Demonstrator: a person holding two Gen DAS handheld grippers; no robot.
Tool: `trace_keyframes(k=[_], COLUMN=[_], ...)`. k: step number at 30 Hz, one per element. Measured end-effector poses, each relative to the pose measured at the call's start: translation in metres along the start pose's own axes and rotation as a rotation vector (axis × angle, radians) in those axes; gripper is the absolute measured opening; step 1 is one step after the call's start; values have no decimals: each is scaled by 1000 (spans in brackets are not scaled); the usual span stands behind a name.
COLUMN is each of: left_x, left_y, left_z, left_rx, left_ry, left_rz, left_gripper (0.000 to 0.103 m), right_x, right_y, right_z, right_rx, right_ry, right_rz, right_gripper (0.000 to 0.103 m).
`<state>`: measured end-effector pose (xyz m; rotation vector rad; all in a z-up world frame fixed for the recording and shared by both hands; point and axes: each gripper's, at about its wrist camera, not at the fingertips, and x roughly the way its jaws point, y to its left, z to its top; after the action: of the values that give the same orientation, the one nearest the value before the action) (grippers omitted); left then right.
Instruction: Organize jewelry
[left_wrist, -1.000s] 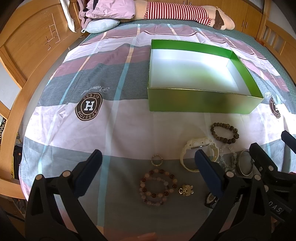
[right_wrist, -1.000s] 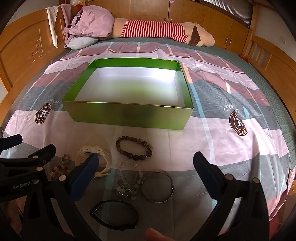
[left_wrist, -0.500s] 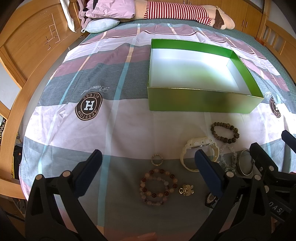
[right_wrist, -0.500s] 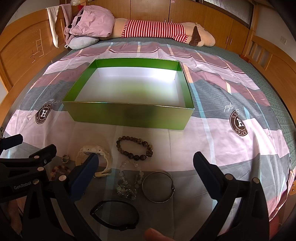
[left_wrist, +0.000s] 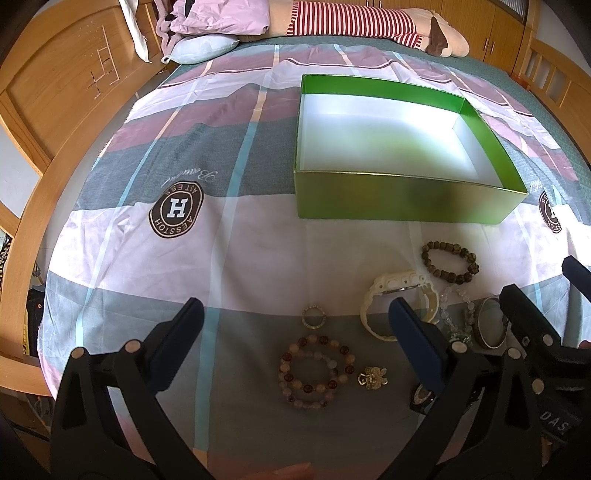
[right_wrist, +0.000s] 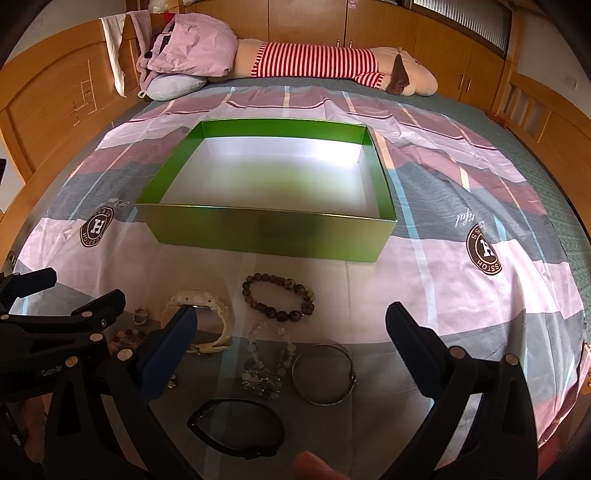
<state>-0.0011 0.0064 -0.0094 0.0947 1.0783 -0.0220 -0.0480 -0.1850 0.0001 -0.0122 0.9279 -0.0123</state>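
Here I hold both claws spread and empty above the near edge of the bed (left_wrist: 110, 236): the left claw (left_wrist: 295, 325) hangs over a double loop of pink and red beads (left_wrist: 317, 369), the right claw (right_wrist: 291, 325) over a tangle of clear beads (right_wrist: 266, 365). The green box (right_wrist: 266, 236) sits open and empty farther up the bedspread, well apart from the jewelry, which all lies on the cloth in front of it.

Handling, as I judge it:
- Dark bead bracelet (right_wrist: 279, 297): light, strung on elastic, limp; I would pinch across one side of the loop so that it drapes from the claw.
- White watch (left_wrist: 400, 302): the bulkiest piece, with a stiff, springy strap; the strap gives a surer hold than the smooth case.
- Metal bangle (right_wrist: 324, 373): rigid, thin and slippery; it lies flat, so one finger must slide under the rim, pressing into the soft bedding.
- Black band (right_wrist: 236, 428): flexible, a thin edge to grip.
- Small ring (left_wrist: 314, 316) and gold charm (left_wrist: 373, 376): tiny and easily lost in a fold of cloth; a slow, centred pinch suits them.

The clear beads look likeliest to snag on the bangle just beside them.
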Motion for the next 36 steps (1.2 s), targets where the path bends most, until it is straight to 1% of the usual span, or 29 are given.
trace_keyframes(k=[1,2,5,6,7,9,10,11,12,13,14,15,16,17,18,20,21,23,25,27,29,31,32,33,35,36], left_x=[0,0,-3,-5,-6,-6,-6,-6,-6,-5,-3,1,4,9,14,20,21,22,22,23,29,39,43,48,61,65], left_y=[0,1,8,16,20,30,37,39,45,48,52,54,54,52,48,35,27,13,-4,-17,-28,-36,-36,-37,-37,-37], left_z=[0,1,7,9,12,16,19,21,22,23,23,23,22,20,18,14,12,9,4,2,0,-2,-3,-3,-5,-5], left_rx=[5,12,-3,-30,-48,-81,-88,-90,-103,-114,-128,-140,-146,-149,-143,-107,-83,-45,0,34,65,85,89,93,87,82], left_ry=[2,1,-18,-28,-30,-23,-11,-3,9,19,33,53,71,93,112,134,139,138,140,142,142,165,180,200,250,258], left_rz=[-2,-2,-11,-29,-41,-74,-115,-136,-166,-184,-207,-233,-250,-268,-284,-308,-316,-326,-342,-352,-339,-318,-316,-316,-318,-316], left_gripper=[101,101,101,101,101,101,100,97,88,84,74,63,58,56,56,58,63,69,69,69,69,69,64,53,42,38], right_x=[0,-1,-9,-10,-8,-1,6,11,18,22,28,31,36,39,42,54,60,71,75,77,78,78,80,82,87,89], right_y=[0,0,-12,-18,-25,-38,-45,-50,-53,-54,-54,-53,-52,-50,-47,-46,-47,-51,-55,-57,-58,-58,-59,-58,-53,-51], right_z=[0,1,7,8,10,10,9,8,7,6,3,1,-1,-4,-7,-10,-11,-13,-16,-18,-18,-19,-20,-21,-24,-25], right_rx=[-2,-2,24,36,55,96,131,151,165,170,174,171,167,162,159,165,168,182,193,191,192,183,173,162,139,131], right_ry=[-5,-20,-113,-116,-97,-46,-4,25,61,80,100,112,131,146,163,225,254,311,348,358,362,367,369,375,396,404], right_rz=[-11,-44,-207,-227,-228,-191,-155,-129,-90,-70,-56,-53,-53,-47,-30,7,6,-5,-8,-26,-33,-56,-73,-88,-92,-90], right_gripper=[102,102,102,102,102,101,96,92,83,75,69,54,44,41,36,35,35,35,35,36,37,37,37,37,37,37])
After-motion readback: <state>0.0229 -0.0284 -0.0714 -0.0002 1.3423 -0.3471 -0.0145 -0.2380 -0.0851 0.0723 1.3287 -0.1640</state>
